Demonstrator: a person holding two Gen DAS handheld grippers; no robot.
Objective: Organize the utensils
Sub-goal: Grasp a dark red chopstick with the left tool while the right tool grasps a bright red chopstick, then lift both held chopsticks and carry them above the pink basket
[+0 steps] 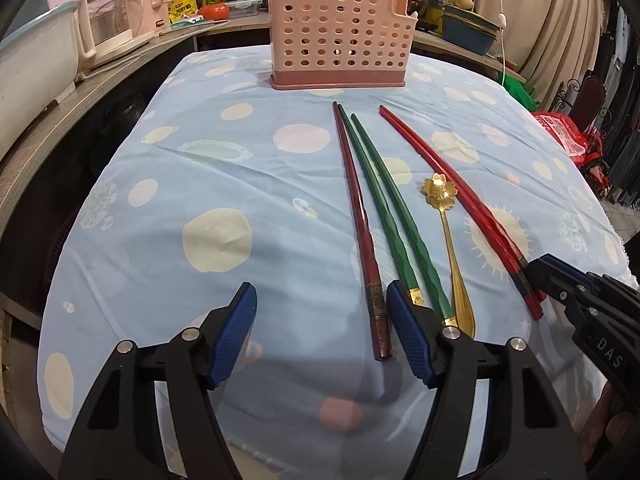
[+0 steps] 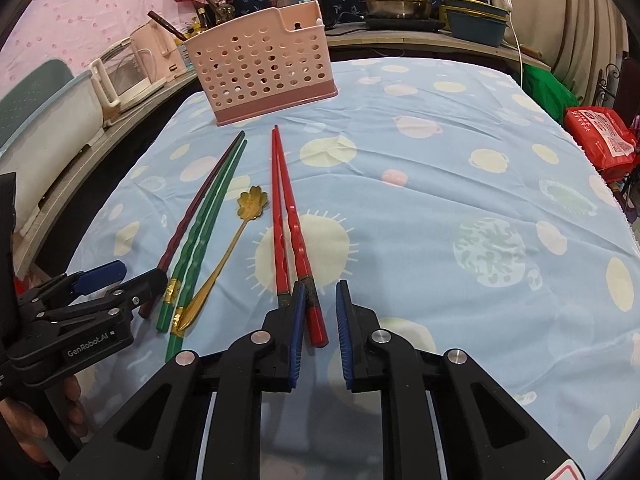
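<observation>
Holder: the pink perforated utensil holder (image 1: 338, 32) stands upright at the far end of the bench (image 1: 208, 152), on the blue spotted cloth, and it is the landmark for everything below.
Utensils: all lie flat on the cloth, in front of the holder, thin tips toward it: a maroon chopstick (image 1: 358, 224), two green chopsticks (image 1: 384, 216), a gold flower spoon (image 1: 450, 236), then the red chopsticks (image 2: 290, 232) farthest to the right of the holder.
Right tool: the right tool (image 2: 320, 312) has come nearly together around the thick ends of the red pair, the ends farthest from the holder; one red chopstick sits between the pads against the left pad, the other seems to pass outside that pad, and a slim gap shows at the right pad, so no firm pinch yet.
Left tool: the left tool (image 1: 320, 336) is spread wide with nothing inside, hovering beside the maroon chopstick's handle end.
Risk one: only one red stick may get caught, since the pair is splayed at the handles; the other would stay on the cloth.
Risk two: a grip this far back leaves a long free end, which could swing and miss the holder's opening.
Risk three: the pads may snag the loose cloth and drag the neighbours.
</observation>
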